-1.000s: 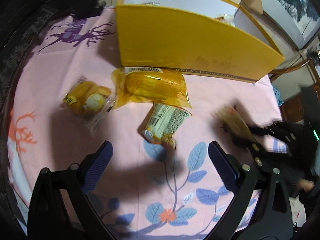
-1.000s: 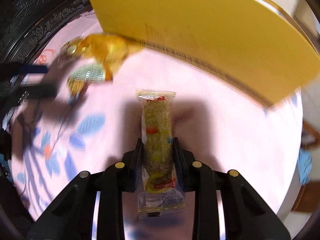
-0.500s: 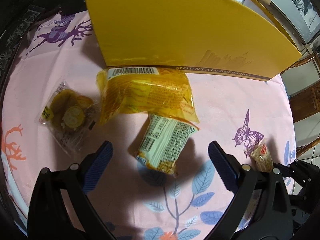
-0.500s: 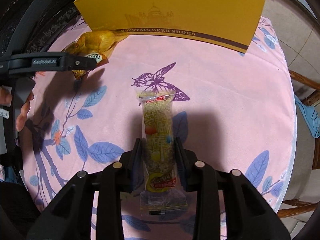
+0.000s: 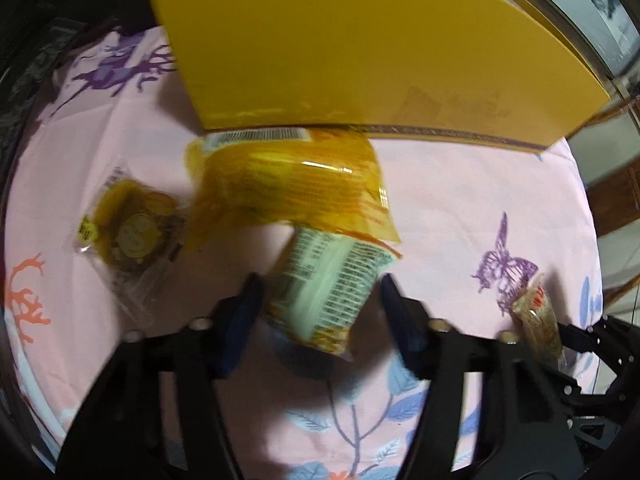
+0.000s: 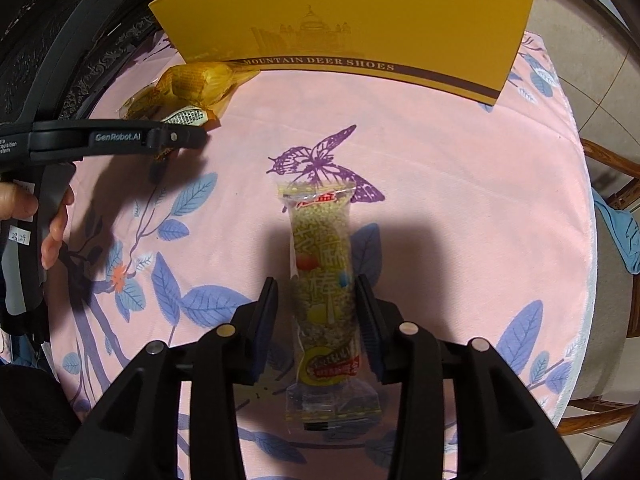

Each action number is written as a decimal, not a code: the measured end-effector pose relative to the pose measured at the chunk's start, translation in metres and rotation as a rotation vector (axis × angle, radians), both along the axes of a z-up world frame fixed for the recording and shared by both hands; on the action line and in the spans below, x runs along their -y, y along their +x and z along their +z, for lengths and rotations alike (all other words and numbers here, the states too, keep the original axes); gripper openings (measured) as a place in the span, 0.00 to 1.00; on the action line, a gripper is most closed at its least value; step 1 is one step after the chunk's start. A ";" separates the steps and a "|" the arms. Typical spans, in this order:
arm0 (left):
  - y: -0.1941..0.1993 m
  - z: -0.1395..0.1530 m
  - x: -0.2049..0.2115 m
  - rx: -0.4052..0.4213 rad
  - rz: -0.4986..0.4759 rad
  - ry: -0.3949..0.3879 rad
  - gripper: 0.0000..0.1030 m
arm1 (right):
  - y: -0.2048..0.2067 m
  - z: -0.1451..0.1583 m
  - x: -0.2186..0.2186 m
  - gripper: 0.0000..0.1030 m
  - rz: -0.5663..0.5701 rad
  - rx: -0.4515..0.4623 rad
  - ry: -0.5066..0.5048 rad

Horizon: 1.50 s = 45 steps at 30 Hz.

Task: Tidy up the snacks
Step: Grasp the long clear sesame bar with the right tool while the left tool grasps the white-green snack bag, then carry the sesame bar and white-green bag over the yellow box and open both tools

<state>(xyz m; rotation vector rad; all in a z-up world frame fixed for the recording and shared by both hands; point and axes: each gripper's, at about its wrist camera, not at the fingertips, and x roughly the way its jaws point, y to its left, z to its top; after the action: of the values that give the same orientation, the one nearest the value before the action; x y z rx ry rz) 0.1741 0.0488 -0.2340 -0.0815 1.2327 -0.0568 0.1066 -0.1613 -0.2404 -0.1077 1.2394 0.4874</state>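
— Where's the cereal bar (image 6: pixel 322 276)?
— Flat on the pink cloth (image 6: pixel 460 184) by the butterfly; your right gripper (image 6: pixel 316 312) has just been opening, pads off it.
— And your left gripper (image 5: pixel 320 312)?
— Just been closing around the green-white packet (image 5: pixel 326 280), probably for the yellow box (image 5: pixel 360 48).

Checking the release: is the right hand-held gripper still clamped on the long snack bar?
Open. Its jaws have just been opening; the right hand-held gripper shows gaps beside the long snack bar, lying flat on the tablecloth.
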 end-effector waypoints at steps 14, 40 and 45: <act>-0.080 0.038 0.010 0.067 0.018 -0.089 0.33 | -0.002 -0.002 -0.003 0.36 0.009 0.046 -0.030; -0.083 0.132 0.009 0.255 0.038 -0.151 0.33 | -0.023 0.130 -0.019 0.28 -0.027 0.339 0.058; -0.085 0.144 0.013 0.280 0.027 -0.156 0.33 | -0.023 0.141 -0.017 0.28 -0.038 0.359 0.066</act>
<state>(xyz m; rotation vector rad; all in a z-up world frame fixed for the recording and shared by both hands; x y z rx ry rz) 0.0893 0.0360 -0.0899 -0.2187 0.9455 -0.1362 0.0836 -0.1442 -0.0993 -0.1102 0.8718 0.4524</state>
